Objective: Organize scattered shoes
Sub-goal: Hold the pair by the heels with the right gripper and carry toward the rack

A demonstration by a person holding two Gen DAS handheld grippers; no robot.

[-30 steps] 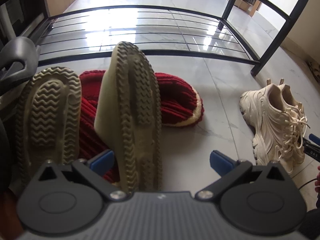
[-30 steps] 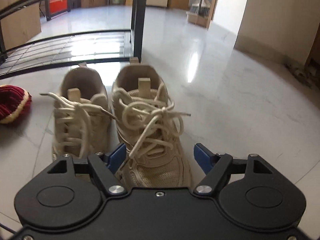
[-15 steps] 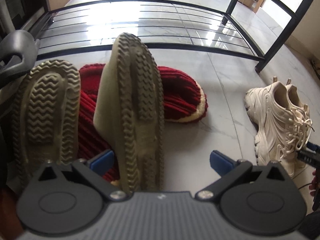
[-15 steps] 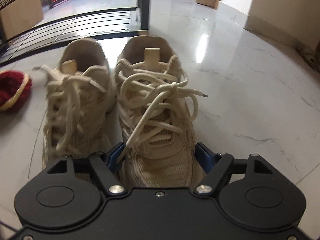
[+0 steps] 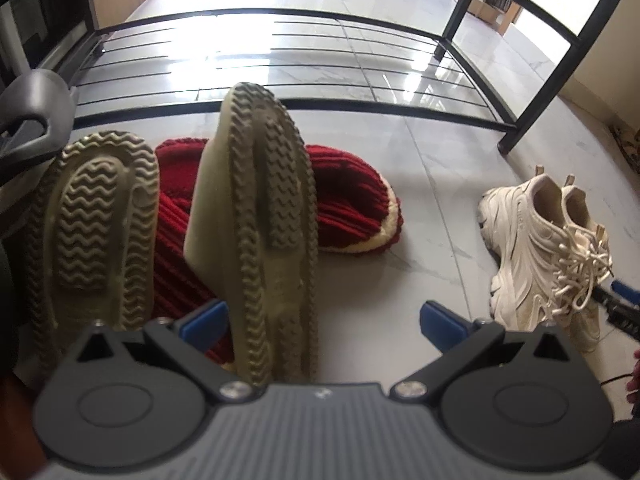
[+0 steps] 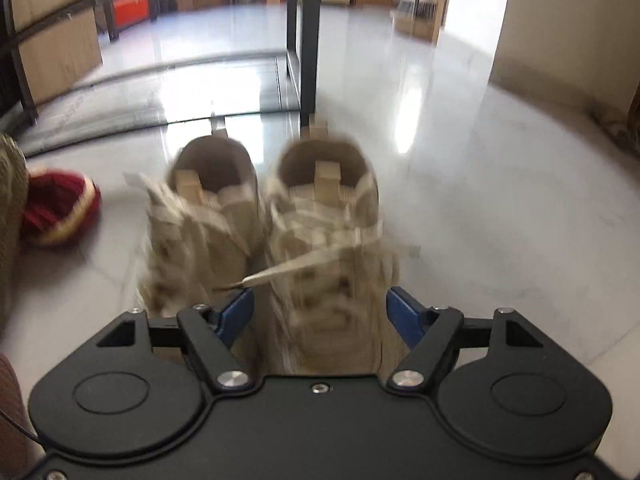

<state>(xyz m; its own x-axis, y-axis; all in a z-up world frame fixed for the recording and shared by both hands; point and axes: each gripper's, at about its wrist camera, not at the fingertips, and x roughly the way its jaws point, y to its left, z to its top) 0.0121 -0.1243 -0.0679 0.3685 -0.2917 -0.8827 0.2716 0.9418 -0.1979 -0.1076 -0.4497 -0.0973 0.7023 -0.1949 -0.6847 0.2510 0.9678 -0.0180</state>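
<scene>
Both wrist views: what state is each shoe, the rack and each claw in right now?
Left claw: open, one olive slipper between its fingers.
Olive slipper: tipped on edge, sole facing camera.
Second olive slipper: sole up.
Red knit slippers: on the floor beneath the olive pair.
Right claw: open around the right sneaker's toe; grip unclear.
Beige sneakers: upright, side by side, blurred.
Shoe rack: bottom shelf bare.

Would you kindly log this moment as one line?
left gripper: open, astride upturned olive rubber-soled slipper | right gripper: astride right beige lace-up sneaker, grip unclear, blurred
</scene>
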